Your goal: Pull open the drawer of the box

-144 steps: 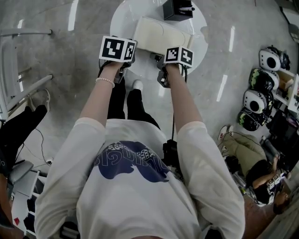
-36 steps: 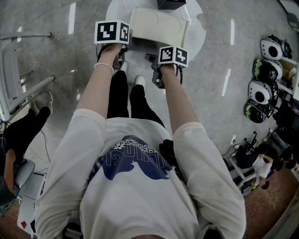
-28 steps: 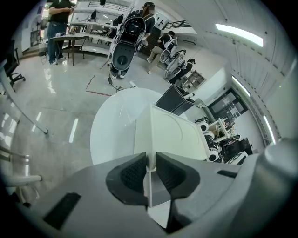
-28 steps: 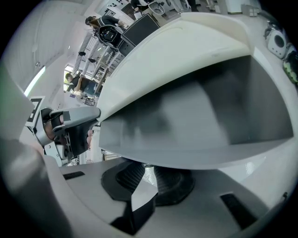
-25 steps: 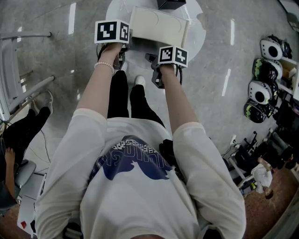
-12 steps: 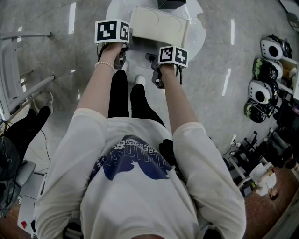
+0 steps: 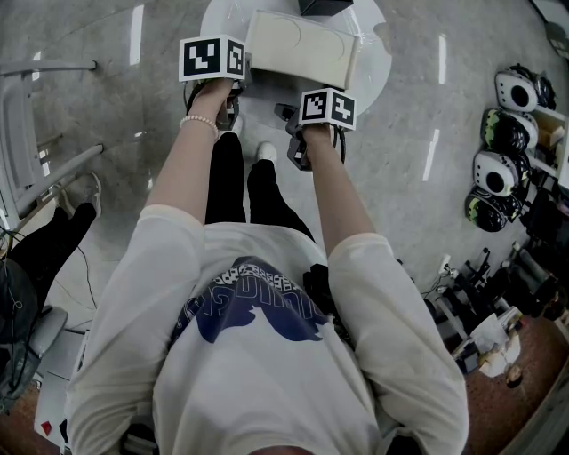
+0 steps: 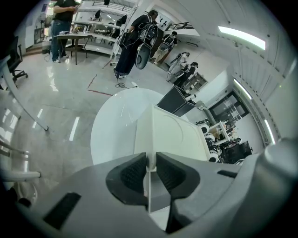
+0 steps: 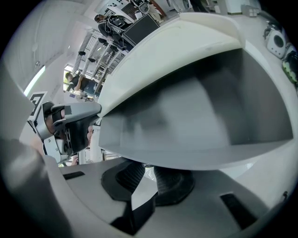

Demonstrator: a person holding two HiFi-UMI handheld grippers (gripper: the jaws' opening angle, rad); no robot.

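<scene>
Right gripper [image 9: 149,170] at drawer [image 9: 195,116] (contact obscured)

Box [image 7: 302,49] on a round table [image 7: 378,67], black case [image 7: 324,7] behind it. Left gripper [image 8: 152,169] on the box's near-left edge; right gripper [image 9: 150,179] under the drawer [image 9: 200,116] front, near side. Helmets [image 7: 498,151] far right.

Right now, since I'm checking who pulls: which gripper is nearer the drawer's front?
Right. The right gripper is shut on the drawer at its front lip; the left gripper is away from it, clamping the white box by its left corner edge.
</scene>
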